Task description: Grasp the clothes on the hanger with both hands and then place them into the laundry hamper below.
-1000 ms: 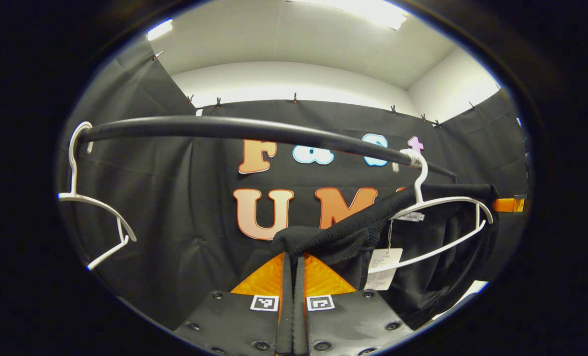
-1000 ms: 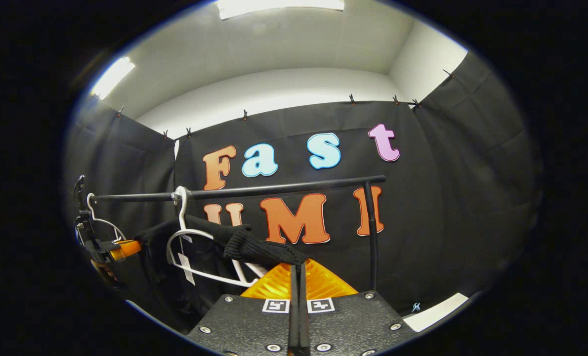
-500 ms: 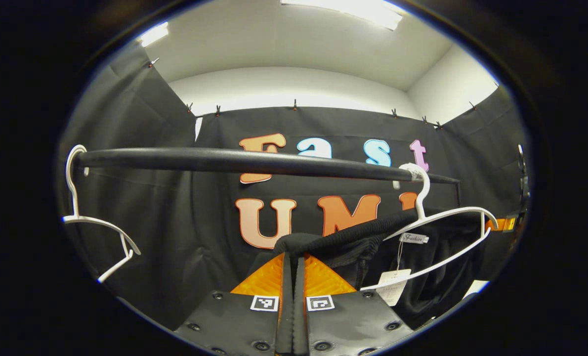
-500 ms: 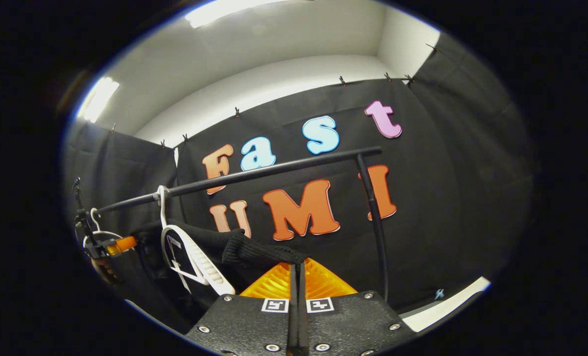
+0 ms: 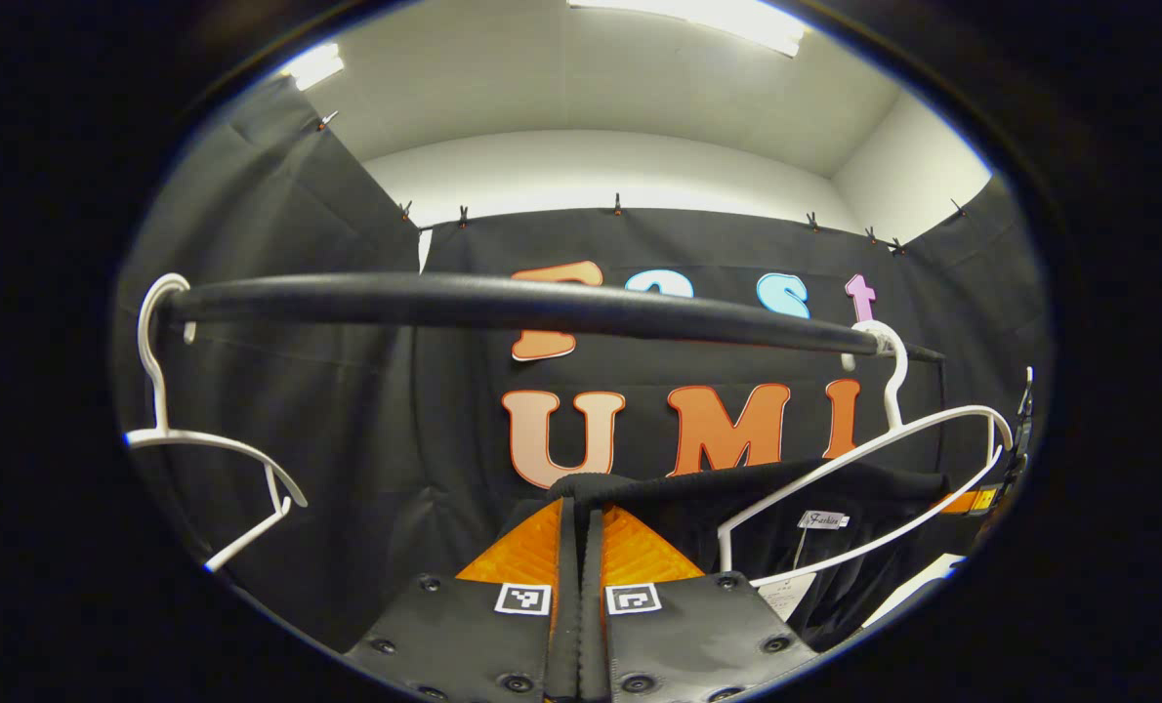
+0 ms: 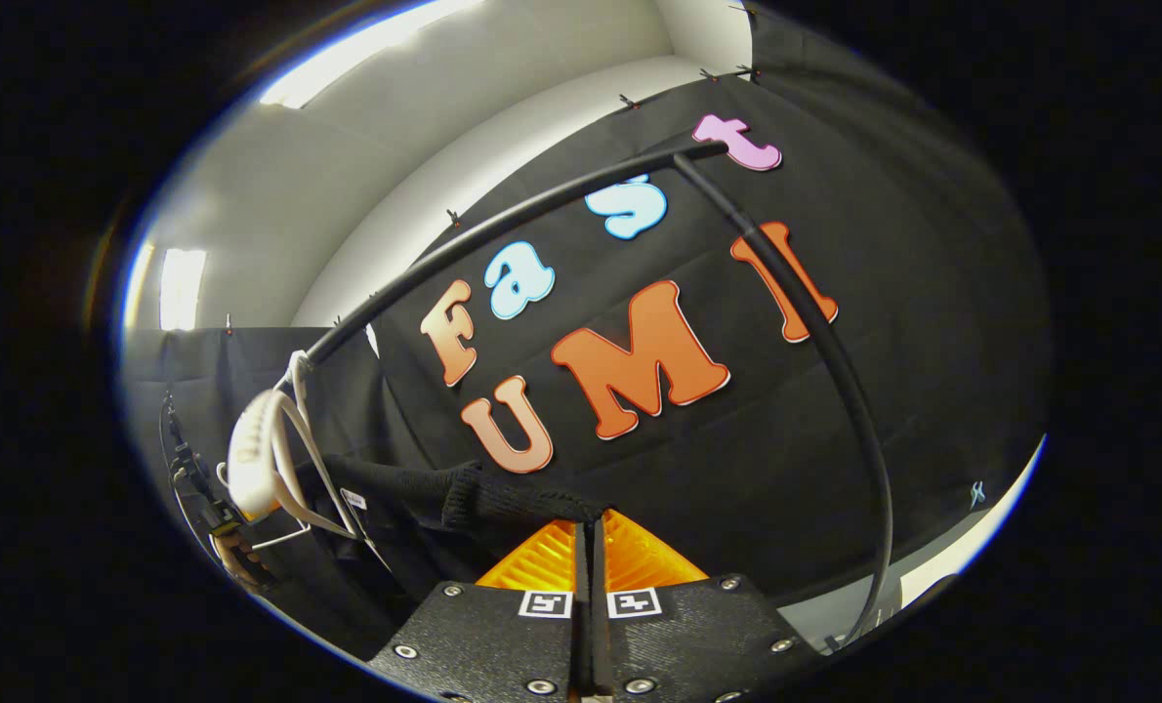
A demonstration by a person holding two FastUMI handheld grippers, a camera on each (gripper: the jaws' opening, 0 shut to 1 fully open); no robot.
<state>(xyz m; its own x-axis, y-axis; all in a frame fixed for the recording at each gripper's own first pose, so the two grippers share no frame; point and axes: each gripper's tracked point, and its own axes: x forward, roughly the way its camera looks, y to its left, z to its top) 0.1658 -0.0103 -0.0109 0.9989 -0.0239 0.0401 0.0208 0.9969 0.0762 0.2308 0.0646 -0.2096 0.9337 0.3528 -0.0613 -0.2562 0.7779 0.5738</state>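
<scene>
While both pinch the black garment (image 5: 698,483) — hanger (image 5: 874,459) bare.

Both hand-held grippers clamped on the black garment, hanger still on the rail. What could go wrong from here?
1. The black garment still hangs through the white hanger, so pulling down may drag the hanger off the rail.
2. The left hand-held gripper and right hand-held gripper each pinch only a knit edge; it may slip out under load.
3. The paper tag could snag on the hanger's lower bar.
</scene>
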